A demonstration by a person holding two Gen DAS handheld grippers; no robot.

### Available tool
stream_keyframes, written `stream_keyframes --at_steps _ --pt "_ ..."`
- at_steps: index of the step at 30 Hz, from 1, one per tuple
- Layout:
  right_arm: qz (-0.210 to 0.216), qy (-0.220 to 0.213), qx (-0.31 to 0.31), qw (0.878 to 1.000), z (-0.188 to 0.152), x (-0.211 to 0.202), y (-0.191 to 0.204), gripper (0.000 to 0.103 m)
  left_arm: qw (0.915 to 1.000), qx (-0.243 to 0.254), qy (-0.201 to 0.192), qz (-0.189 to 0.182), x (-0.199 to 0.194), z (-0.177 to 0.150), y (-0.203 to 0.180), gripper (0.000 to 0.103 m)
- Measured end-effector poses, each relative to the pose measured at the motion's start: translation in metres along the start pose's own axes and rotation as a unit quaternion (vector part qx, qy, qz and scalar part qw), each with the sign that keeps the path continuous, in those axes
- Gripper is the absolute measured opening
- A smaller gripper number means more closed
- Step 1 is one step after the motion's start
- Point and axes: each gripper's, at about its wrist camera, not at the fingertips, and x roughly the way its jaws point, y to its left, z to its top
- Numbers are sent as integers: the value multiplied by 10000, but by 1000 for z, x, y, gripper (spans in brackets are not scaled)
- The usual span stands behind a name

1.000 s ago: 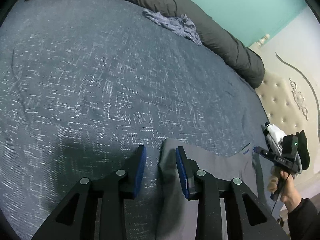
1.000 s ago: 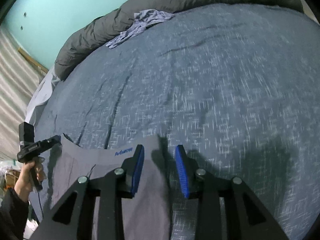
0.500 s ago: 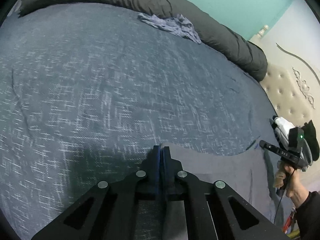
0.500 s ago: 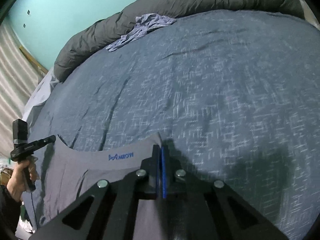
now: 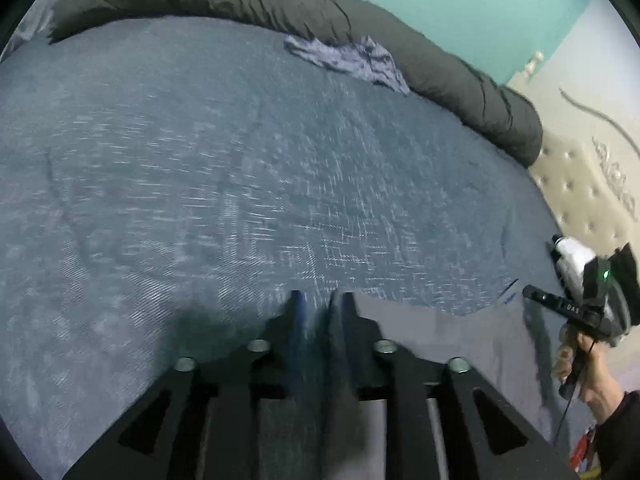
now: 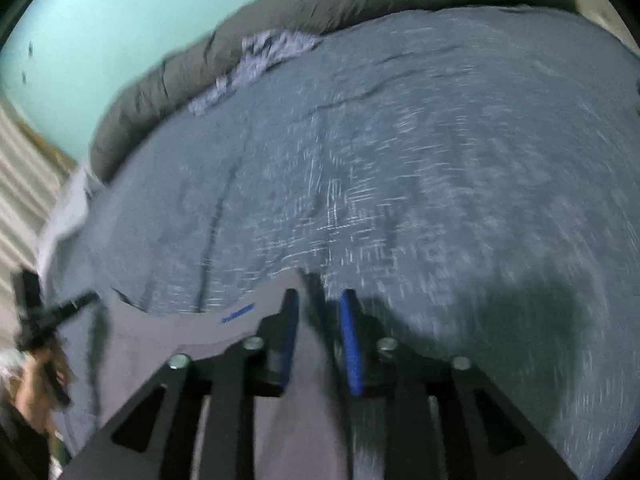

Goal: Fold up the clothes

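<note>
**Grey garment at the near edge of the bed, both grippers opening over its corners**

Spread flat on the blue patterned bedspread (image 5: 240, 168), close to the near edge: a grey garment (image 5: 460, 344), with small blue lettering at its top hem (image 6: 239, 313). Stretched between the two grippers, one top corner under each.

Left gripper (image 5: 320, 304): jaws opening, blue pads a narrow gap apart. Grey fabric rising along the inner face of the right-hand finger (image 5: 347, 320), apparently not pinched, though motion blur makes contact hard to judge. Right gripper (image 6: 319, 316): jaws likewise opening, a peak of the grey cloth standing up between the pads, lying against the left one and clear of the other.

Seen from the left wrist camera at the far right: a hand (image 5: 584, 364) gripping the handle of the other tool, green light glowing on its housing. Seen from the right wrist camera at the far left: the other hand (image 6: 38, 384), blurred, on its own handle.

Farther back: a rolled dark grey duvet (image 5: 280, 0) along the far edge of the bed, with a crumpled bluish-lilac cloth (image 5: 348, 60) resting against it. Behind that, a turquoise wall (image 6: 100, 20); at the right of the left view, a cream tufted headboard (image 5: 580, 192).
</note>
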Motion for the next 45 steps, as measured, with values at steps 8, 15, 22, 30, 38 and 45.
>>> stream_keyframes --at_steps 8,15,22,30,38,45 --pt "471 -317 944 9939 -83 -76 -13 36 9988 -374 -298 48 -69 -66 5 39" --pt "334 -474 1277 9901 -146 -109 -9 39 9968 -693 -374 120 -87 -142 6 39" --pt "245 -350 1620 9859 -168 -91 -21 39 9964 -744 -377 166 -81 -166 7 39" --pt "144 -297 1702 9849 -165 -80 -19 39 9957 -767 -441 278 -73 -163 14 39" --pt "59 -371 1535 9874 -165 -77 -17 29 9949 -888 -330 331 -57 -161 22 38" --pt "151 -387 1452 9885 -165 -77 -15 6 9968 -717 -248 267 -53 -159 15 26"
